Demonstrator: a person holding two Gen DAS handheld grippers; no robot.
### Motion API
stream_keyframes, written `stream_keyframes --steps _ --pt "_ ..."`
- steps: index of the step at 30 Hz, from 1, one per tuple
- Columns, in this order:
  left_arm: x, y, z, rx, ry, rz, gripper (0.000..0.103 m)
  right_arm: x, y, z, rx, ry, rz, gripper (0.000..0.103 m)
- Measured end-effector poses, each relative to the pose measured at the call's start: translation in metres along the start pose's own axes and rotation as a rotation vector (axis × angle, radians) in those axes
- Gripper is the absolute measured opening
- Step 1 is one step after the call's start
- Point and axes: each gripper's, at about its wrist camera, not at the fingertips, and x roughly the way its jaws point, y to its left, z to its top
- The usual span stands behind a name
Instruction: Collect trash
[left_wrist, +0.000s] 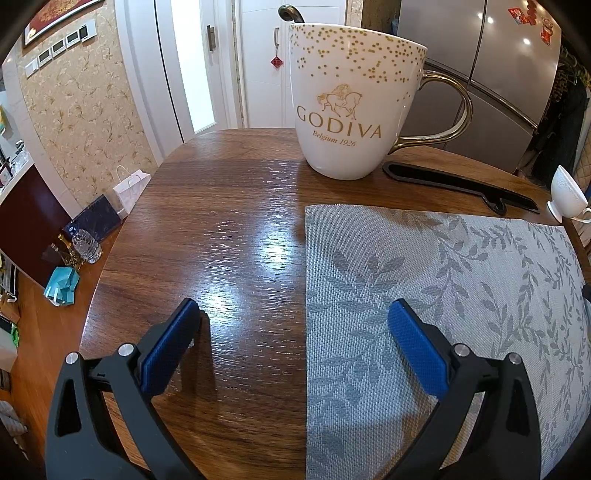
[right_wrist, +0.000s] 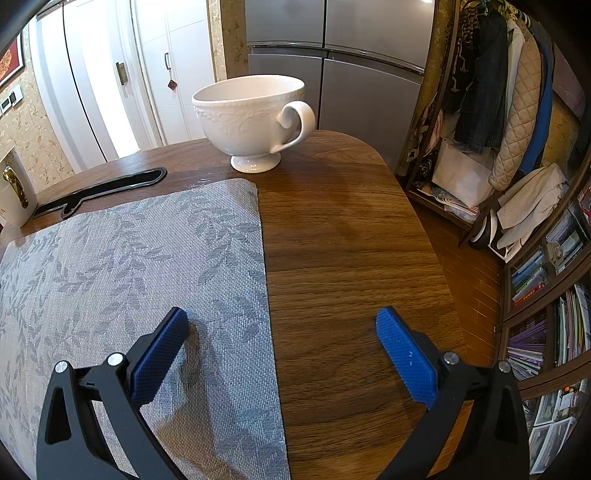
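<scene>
- Left wrist view: the left tongs (left_wrist: 293, 312) are spread wide and hold nothing, low over the wooden desk (left_wrist: 229, 206); one blue pad (left_wrist: 168, 347) is above bare wood, the other above the grey leaf-patterned placemat (left_wrist: 443, 280).
- Ahead on the desk stands a white Godiva mug (left_wrist: 351, 107) with gold dots and a gold handle, upright, just beyond the placemat's far left corner.
- A flat black tool-shaped piece (left_wrist: 458, 182) lies on the wood between the mug and the placemat's far edge.
- At the right edge a white footed cup (left_wrist: 567, 195) is partly in view.
- No piece of trash can be made out on the desk in this view.
- Right wrist view: the right tongs (right_wrist: 282, 317) are also spread and empty, straddling the placemat's (right_wrist: 129, 258) right edge, one pad over cloth, one over wood.
- The white footed cup (right_wrist: 255, 122) stands upright on the desk (right_wrist: 351, 229) past the placemat's far right corner; its inside is hidden.
- The flat black piece (right_wrist: 103, 190) lies along the placemat's far edge, and the mug (right_wrist: 14, 188) shows at the left border.
- No trash is visible here either.
</scene>
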Motion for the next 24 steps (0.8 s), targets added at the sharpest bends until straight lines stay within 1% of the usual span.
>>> stream_keyframes --steps 24 --pt "0.0008 -0.0012 0.0011 0.002 0.000 -0.002 0.102 -0.0002 0.0001 0.0004 0.000 0.000 0.000 0.099"
